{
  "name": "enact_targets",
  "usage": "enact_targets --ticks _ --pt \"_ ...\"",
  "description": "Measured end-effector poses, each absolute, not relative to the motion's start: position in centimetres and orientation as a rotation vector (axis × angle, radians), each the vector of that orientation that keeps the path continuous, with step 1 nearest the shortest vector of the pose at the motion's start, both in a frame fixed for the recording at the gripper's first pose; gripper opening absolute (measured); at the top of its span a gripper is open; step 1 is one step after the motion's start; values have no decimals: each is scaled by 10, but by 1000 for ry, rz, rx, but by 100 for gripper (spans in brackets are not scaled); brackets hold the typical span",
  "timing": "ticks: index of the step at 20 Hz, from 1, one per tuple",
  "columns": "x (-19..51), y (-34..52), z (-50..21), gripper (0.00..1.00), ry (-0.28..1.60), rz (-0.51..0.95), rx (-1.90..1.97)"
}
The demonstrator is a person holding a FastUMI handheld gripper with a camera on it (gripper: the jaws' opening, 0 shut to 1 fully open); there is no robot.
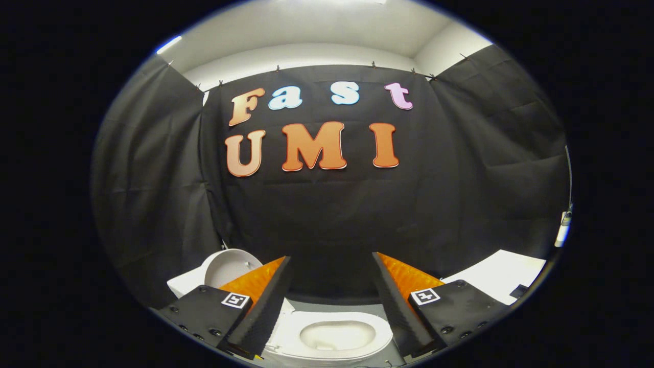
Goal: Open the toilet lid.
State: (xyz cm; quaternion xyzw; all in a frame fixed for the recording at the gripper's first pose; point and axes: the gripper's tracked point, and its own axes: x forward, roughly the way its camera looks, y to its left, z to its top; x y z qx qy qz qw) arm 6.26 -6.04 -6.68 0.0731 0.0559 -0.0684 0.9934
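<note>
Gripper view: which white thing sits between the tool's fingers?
The toilet bowl with its oval opening, between the open tool's fingers. The rounded white piece lies beyond the left finger, the flat white surface beyond the right.

We see our tongs (332,306) as two flat dark mounting plates studded with round black screws, each carrying a square black-and-white marker; at six o'clock their ribbed fingers (263,306) stand wide apart.
</note>
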Motion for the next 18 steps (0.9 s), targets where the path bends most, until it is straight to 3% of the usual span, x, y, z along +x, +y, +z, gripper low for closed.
enact_targets --ticks 18 --pt "46 -25 -32 98 16 -39 136"
